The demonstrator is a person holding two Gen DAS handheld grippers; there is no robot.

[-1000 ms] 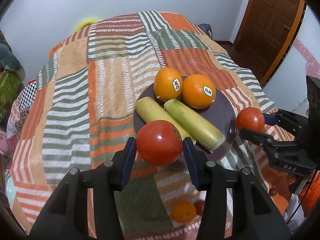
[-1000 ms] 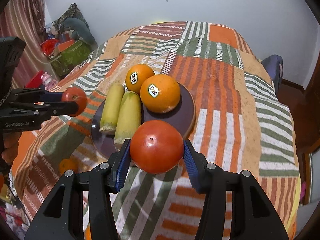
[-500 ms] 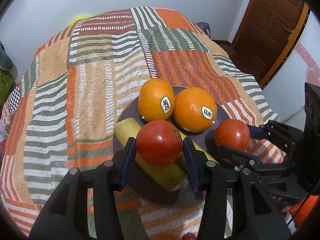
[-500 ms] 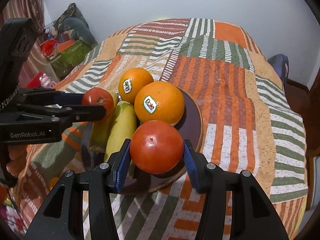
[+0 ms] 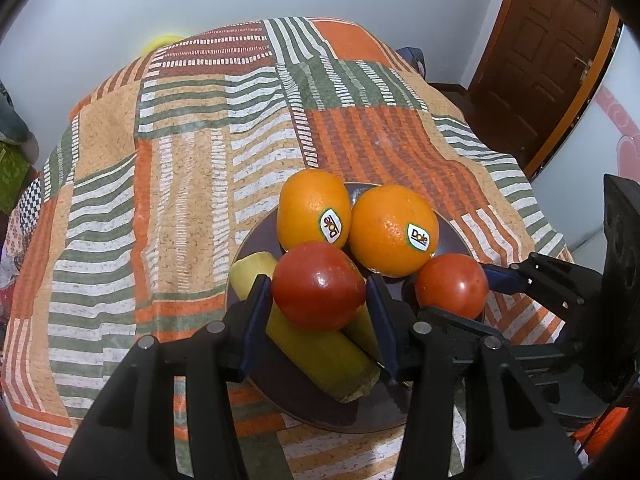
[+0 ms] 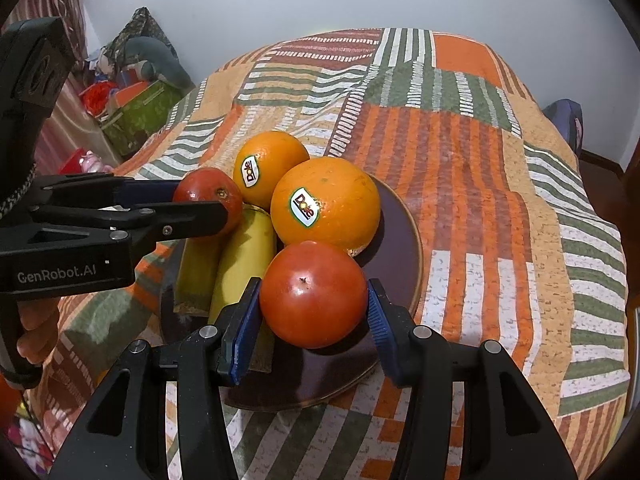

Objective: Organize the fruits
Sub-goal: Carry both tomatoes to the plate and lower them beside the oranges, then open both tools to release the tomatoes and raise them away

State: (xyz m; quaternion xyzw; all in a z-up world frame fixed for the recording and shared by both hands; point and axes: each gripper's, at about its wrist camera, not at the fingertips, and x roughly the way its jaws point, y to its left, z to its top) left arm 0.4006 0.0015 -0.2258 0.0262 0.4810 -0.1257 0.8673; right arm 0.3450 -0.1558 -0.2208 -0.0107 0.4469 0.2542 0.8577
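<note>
Both grippers, each carrying a tomato, have come in from beside the plate (image 6: 412, 236) to over it since a second ago. Left gripper (image 5: 320, 300): jaws part open, blue pads pressed on either side of the left tomato (image 5: 318, 285), which hangs above the two yellow-green stalks (image 5: 320, 350) lying on the plate's near half. Right gripper (image 6: 314, 308): jaws likewise part open, pads clamped on the right tomato (image 6: 313, 294), held over the plate's near edge just in front of the oranges. Plate contents: two stickered oranges (image 6: 325, 205) side by side at the far half, touching; the stalks side by side beside them. Bedspread (image 5: 180, 184), striped patchwork, lies under the plate.
</note>
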